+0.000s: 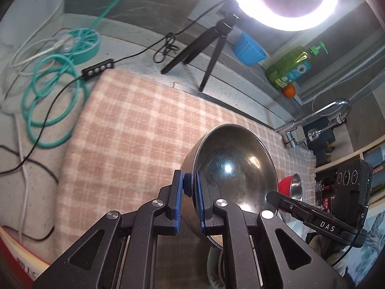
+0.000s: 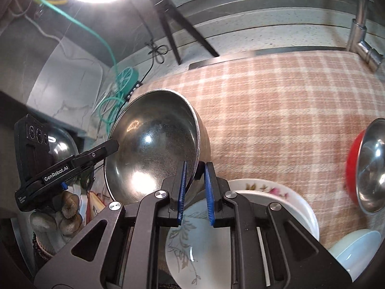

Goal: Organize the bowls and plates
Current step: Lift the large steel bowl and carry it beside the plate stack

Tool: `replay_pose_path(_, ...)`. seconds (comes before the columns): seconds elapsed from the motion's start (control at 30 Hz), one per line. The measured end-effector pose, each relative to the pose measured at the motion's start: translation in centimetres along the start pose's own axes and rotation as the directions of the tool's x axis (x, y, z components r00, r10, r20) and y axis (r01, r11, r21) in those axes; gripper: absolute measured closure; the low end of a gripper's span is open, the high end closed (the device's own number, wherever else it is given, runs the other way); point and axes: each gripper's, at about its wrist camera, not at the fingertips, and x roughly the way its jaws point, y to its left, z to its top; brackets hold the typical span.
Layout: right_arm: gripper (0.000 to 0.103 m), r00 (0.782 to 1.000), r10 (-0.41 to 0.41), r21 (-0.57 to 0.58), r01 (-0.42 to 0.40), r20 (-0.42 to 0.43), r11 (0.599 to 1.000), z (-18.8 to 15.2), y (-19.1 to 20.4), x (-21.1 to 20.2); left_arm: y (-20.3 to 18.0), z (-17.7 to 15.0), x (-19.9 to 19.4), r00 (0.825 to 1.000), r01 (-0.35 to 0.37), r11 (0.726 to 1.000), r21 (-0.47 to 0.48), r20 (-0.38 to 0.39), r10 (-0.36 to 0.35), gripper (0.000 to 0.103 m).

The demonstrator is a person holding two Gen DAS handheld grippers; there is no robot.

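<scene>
Steel bowl point(image 1: 231, 175) — our left hand-held gripper point(image 1: 190, 187) clamps its rim | right hand-held gripper point(image 2: 195, 175) grips opposite rim — above plates point(image 2: 276, 197)

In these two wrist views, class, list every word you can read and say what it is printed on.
"DAS": on the right hand-held gripper, seen in the left wrist view.
"GenRobot.AI": on the left hand-held gripper, seen in the right wrist view; small print below it is unreadable.
Green dish soap bottle: label too blurred.
Red-edged booklet: print unreadable.
</scene>
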Motion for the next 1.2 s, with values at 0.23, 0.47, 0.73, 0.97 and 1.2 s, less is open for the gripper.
replay_pose_path(0.23, 0.088, 0.999, 0.021, -0.057, -0.024, -0.044, 0.998, -1.2, 2.7, 0.9, 2.2, -2.1, -2.3, 0.999, -0.028, 0.999, -0.034, 0.019, 0.029, 0.094)
replay_pose_path(0.47, 0.088, 0.995, 0.036, -0.102, -0.044, -0.088, 0.994, -2.9, 4.9, 2.0, 4.2, -4.6, -4.2, 0.999, -0.047, 0.996, -0.070, 0.023, 0.049, 0.094)
replay_pose_path(0.73, 0.088, 0.990, 0.037, -0.131, -0.054, -0.136, 0.990, -5.0, 6.3, 3.0, 6.0, -7.2, -5.2, 0.998, -0.062, 0.992, -0.111, 0.006, 0.063, 0.094)
replay_pose_path(0.97, 0.088, 0.987, 0.025, -0.149, -0.050, -0.162, 0.988, -6.2, 6.8, 3.8, 6.8, -8.9, -5.4, 0.997, -0.073, 0.989, -0.127, -0.010, 0.072, 0.094)
replay_pose_path(1.2, 0.088, 0.984, 0.023, -0.156, -0.050, -0.175, 0.987, -6.8, 6.8, 4.2, 7.2, -9.8, -5.5, 0.997, -0.080, 0.988, -0.132, -0.020, 0.078, 0.094)
